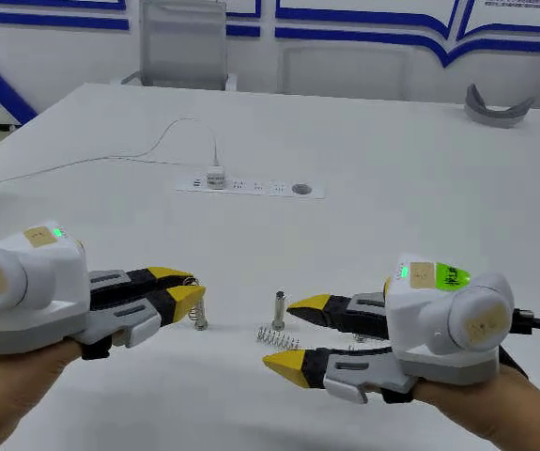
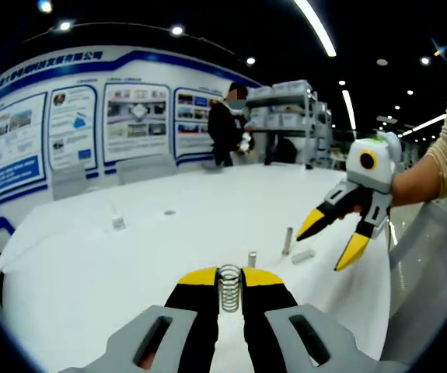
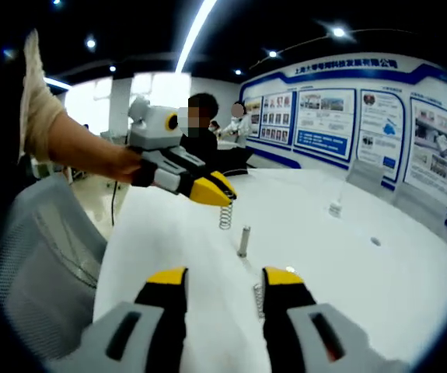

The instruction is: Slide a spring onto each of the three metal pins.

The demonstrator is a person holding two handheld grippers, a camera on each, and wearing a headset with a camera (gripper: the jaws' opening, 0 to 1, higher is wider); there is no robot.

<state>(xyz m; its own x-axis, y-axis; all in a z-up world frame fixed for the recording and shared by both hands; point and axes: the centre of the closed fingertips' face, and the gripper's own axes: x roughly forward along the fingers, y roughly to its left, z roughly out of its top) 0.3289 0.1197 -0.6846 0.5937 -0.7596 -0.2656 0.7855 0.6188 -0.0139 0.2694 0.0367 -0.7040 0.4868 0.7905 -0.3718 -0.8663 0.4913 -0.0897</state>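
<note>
While the left gripper (image 1: 183, 287) pinches a spring (image 2: 229, 289), the right gripper (image 3: 225, 276) hovers, jaws spread.
A loose spring (image 1: 277, 337) lies just beside those jaws and near an upright pin (image 1: 279, 308); a careless nudge might roll it away or topple the pin. Beyond, the table (image 1: 363, 141) runs bare to a socket strip (image 1: 251, 186), its far edge well off.

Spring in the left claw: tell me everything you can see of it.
The spring is a short coil of silvery metal wire, its turns evenly spaced. It stands upright, pinched near its top between the yellow tips of the left claw, which is shut on it. Its lower end hangs close to the white table; what it touches there cannot be told.
</note>
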